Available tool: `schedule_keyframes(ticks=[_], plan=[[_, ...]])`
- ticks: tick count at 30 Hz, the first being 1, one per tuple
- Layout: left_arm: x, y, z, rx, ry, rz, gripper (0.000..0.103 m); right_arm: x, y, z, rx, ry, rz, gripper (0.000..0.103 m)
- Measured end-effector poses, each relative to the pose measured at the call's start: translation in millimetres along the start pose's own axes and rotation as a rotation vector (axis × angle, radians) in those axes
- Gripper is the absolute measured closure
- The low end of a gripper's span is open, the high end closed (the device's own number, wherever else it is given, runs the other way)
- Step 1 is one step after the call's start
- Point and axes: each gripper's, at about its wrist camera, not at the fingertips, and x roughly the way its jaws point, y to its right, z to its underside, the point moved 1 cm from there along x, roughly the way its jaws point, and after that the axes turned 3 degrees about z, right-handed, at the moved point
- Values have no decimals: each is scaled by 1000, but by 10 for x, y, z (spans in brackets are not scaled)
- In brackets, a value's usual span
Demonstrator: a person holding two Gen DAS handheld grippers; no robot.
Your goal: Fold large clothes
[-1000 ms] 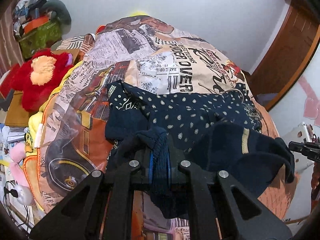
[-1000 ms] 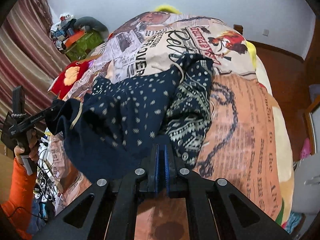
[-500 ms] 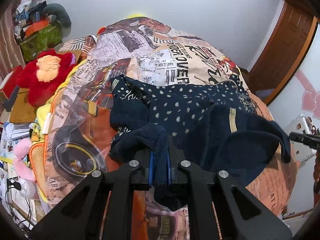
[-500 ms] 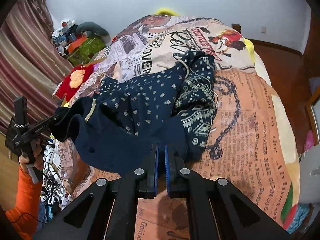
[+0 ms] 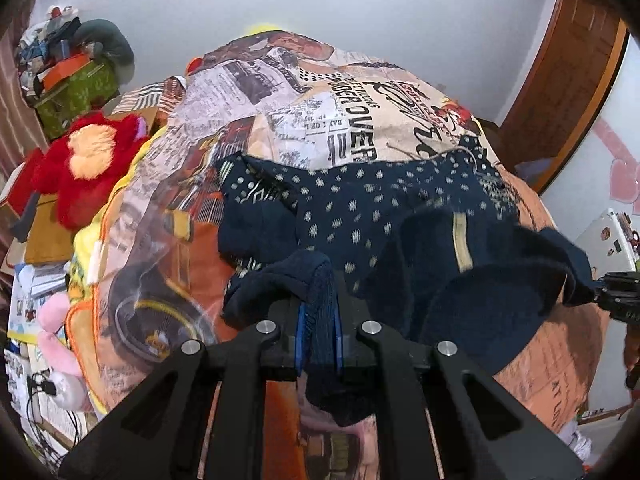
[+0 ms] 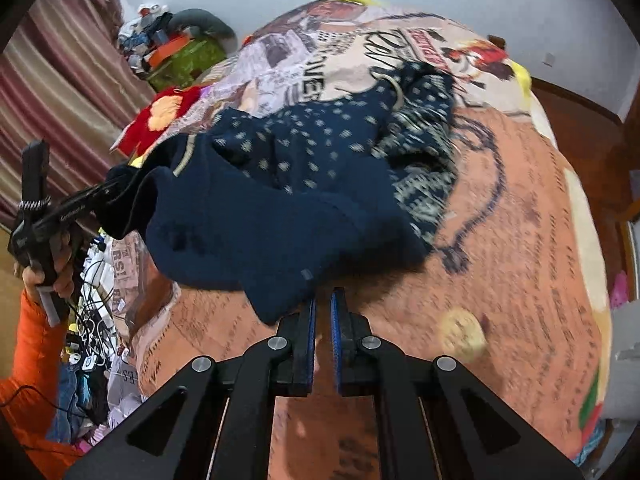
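Observation:
A large navy sweater with pale dots (image 5: 360, 208) lies across the printed bedspread (image 5: 320, 92). My left gripper (image 5: 318, 300) is shut on a ribbed navy edge of the sweater and holds it raised. In the right wrist view the sweater (image 6: 280, 200) hangs in a fold between both grippers. My right gripper (image 6: 322, 308) has a narrow gap between its pads, and the sweater's corner lies just at the left pad's tip, not clamped. The left gripper also shows in the right wrist view (image 6: 100, 196), gripping the far corner.
A red plush toy (image 5: 84, 160) and boxes lie left of the bed. A green box with clutter (image 5: 76, 88) stands in the back corner. A wooden door (image 5: 568, 92) is at the right. Cables and clutter (image 6: 96, 300) lie by the bedside.
Both grippers have lifted and pulled back toward the bed's near edge. The right gripper's pads have parted a little and the sweater's corner has slipped out from between them.

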Motion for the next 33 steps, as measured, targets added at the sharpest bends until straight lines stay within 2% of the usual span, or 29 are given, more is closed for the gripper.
schedule_keyframes(ticks=[5,9,11,14,17,20,21,23,24,25,27,29,33], plan=[[273,-201,-360,-69,-30,4,93,87,7,-307,3,44,-18,99],[529,-410,-555,-138,-73,29,91,221,77,-577,-4,64,7,99],[581,-444,-615,-132,-97,13,91,316,154,-694,3,57,36,99],[511,-423,-628,-93,-116,12,87,363,282,-798,33,59,25,99],[399,-378,-600,-45,-142,7,71,295,359,-830,20,92,46,99],[270,-377,-568,-55,-143,3,53,183,389,-829,-16,138,75,99],[207,-376,-568,-54,-124,-13,45,130,392,-824,-35,157,87,99],[8,-352,-576,-34,-51,-55,39,53,376,-811,-64,184,101,97],[-123,-332,-579,-19,-8,-72,36,19,369,-806,-74,195,106,86],[-216,-322,-576,-12,21,-80,31,-16,357,-793,-81,210,110,62],[-377,-300,-542,3,73,-99,21,-124,332,-746,-93,273,106,30],[-477,-260,-457,34,98,-112,14,-238,276,-682,-111,333,71,29],[-400,-182,-208,84,40,-104,14,-231,167,-668,-142,300,54,29]])
